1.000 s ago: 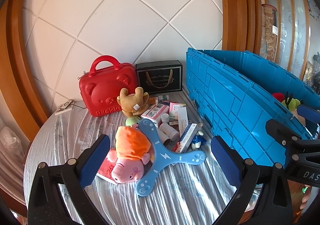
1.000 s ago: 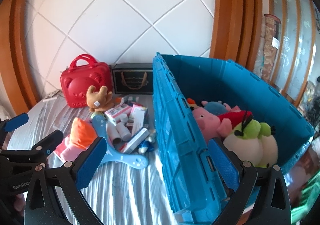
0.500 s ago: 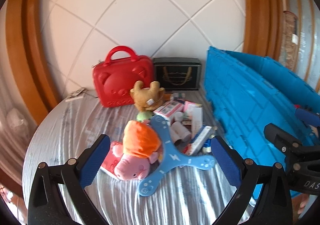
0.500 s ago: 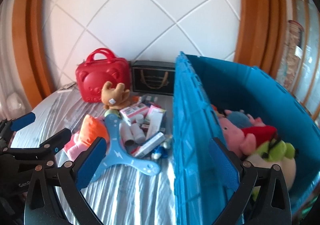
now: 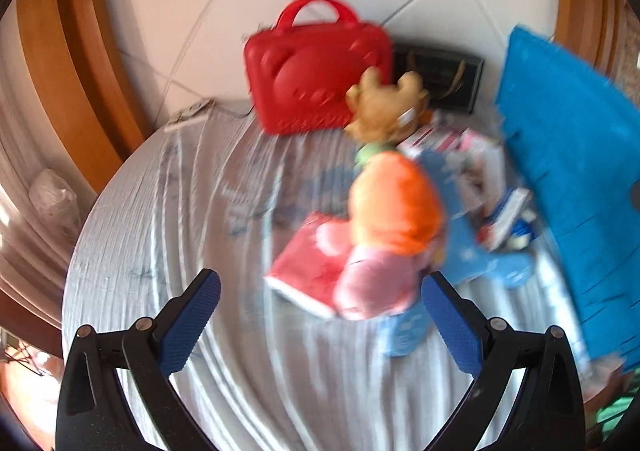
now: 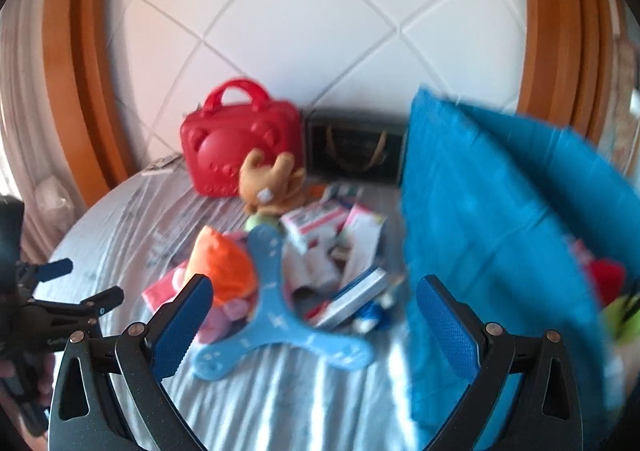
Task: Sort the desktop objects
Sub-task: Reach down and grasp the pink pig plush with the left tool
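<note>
A pile of objects lies on the round grey table (image 5: 168,251). A pink pig plush in an orange dress (image 5: 392,227) lies on a red booklet (image 5: 308,271); it also shows in the right wrist view (image 6: 224,271). A blue three-armed boomerang (image 6: 272,315) lies beside it, with several small boxes (image 6: 320,223) behind. A brown plush (image 5: 384,107) sits further back. My left gripper (image 5: 320,323) is open and empty, just short of the pig. My right gripper (image 6: 316,327) is open and empty above the boomerang. Both views are blurred.
A big blue crate (image 6: 500,219) stands on the right, with plush toys (image 6: 608,279) inside. A red bear-face case (image 5: 316,79) and a black box (image 5: 440,75) stand at the back against the white tiled wall. Wooden frames flank the wall.
Both grippers have swung to the left and a little closer to the pile. The crate has slid toward the right edge of both views. Both stay open.
</note>
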{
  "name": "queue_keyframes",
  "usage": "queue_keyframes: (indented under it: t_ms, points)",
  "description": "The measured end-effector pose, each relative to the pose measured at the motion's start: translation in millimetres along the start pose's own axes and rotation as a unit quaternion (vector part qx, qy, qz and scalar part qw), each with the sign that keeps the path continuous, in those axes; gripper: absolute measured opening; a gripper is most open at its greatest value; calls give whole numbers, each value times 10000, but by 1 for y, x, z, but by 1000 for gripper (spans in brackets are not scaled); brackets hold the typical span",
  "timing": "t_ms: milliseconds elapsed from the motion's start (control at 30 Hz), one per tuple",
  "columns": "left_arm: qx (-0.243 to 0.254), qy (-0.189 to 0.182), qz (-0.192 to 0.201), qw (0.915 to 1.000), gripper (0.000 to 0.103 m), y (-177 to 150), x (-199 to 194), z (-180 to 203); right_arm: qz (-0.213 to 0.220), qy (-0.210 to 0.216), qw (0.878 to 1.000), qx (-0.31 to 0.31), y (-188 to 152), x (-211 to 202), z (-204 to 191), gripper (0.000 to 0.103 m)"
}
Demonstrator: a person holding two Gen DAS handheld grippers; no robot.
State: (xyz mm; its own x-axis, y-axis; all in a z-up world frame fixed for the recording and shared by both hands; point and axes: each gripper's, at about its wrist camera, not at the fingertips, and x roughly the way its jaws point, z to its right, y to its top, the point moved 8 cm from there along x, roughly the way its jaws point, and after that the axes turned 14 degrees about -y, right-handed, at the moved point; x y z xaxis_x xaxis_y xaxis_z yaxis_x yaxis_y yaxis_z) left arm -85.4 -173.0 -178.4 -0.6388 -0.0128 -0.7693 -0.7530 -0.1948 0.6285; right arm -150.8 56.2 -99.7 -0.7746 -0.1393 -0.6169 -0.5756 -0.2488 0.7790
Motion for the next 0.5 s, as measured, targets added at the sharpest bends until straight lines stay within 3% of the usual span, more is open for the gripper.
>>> queue_keyframes:
  t_ms: [233, 367, 500]
  points:
    - [-356, -228, -432, 9982, 102, -18, 53, -46, -954, 21, 9953, 159, -40, 70, -23, 103]
    - [-232, -380, -576, 9973, 102, -13, 76, -40, -1335, -78, 9909, 161, -57, 97, -30, 103]
    - [-219, -567, -580, 9965, 102, -4, 92, -33, -1447, -103, 9893, 153, -55, 117, -37, 103]
